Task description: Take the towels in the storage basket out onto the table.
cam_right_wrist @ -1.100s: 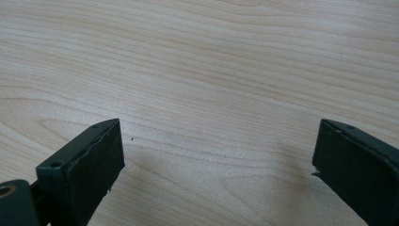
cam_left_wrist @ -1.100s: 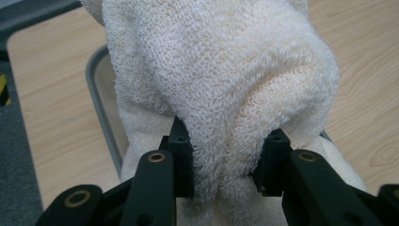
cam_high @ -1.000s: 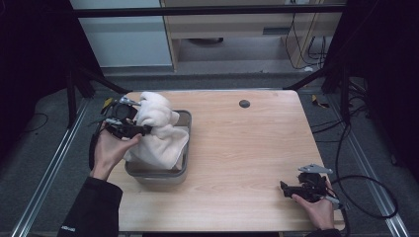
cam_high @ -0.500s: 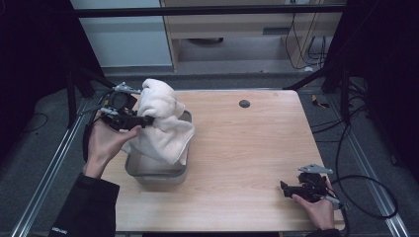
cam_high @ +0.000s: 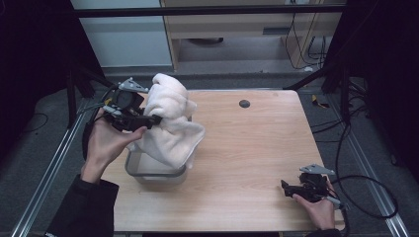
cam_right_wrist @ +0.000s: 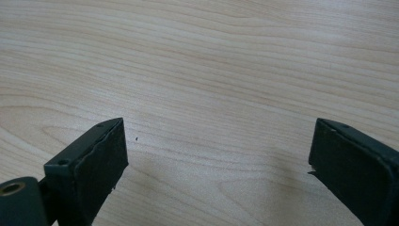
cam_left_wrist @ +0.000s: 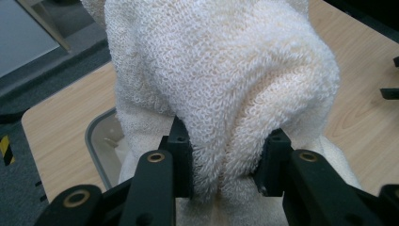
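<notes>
White terry cloth bulges between my left gripper's (cam_left_wrist: 225, 172) jaws, which pinch a thick fold of the towel (cam_high: 170, 118) so the rest hangs free. I hold it high over the metal tray (cam_high: 148, 173) at the table's (cam_high: 257, 148) left side, I think so the lower hem clears the tray's rim; that hem drapes into the tray. My right gripper (cam_high: 296, 188) rests low near the front right corner, jaws wide apart over bare wood, out of the way. The middle and right of the table lie open for spreading the towel; only a small dark disc (cam_high: 244, 103) sits near the far edge.
</notes>
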A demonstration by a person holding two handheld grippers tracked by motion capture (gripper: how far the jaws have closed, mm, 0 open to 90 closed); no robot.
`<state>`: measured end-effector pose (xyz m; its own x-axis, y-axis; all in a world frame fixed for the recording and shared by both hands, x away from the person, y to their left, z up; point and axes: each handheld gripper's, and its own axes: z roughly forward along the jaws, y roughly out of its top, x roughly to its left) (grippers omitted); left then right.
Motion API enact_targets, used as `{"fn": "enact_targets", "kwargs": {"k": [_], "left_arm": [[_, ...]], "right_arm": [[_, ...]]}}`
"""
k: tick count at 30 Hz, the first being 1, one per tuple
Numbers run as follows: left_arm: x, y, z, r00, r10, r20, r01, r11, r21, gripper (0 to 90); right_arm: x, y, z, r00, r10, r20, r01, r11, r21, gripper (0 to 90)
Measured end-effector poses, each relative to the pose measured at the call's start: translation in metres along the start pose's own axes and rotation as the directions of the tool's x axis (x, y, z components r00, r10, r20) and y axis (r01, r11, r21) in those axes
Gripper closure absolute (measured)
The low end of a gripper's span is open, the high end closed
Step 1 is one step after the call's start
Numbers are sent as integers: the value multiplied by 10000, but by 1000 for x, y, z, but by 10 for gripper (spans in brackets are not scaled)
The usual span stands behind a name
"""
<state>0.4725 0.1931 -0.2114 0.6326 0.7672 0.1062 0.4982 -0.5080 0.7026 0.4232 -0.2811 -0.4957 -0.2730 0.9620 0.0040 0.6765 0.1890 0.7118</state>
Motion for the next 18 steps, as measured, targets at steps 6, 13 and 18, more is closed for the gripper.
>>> {"fn": "enact_targets", "kwargs": {"k": [6, 13, 18], "left_arm": [[-16, 11, 4, 9992, 328, 240, -329, 9995, 34, 646], [-38, 24, 20, 9948, 707, 738, -726, 9971, 231, 645], [-51, 31, 31, 9906, 968, 966, -1001, 9945, 305, 644]], "right_arm": [[0, 0, -1, 10000, 38, 18, -38, 10000, -60, 51], [-1, 0, -3, 10000, 36, 18, -35, 9999, -141, 53], [-1, 0, -3, 10000, 88, 31, -87, 9998, -183, 51]]}}
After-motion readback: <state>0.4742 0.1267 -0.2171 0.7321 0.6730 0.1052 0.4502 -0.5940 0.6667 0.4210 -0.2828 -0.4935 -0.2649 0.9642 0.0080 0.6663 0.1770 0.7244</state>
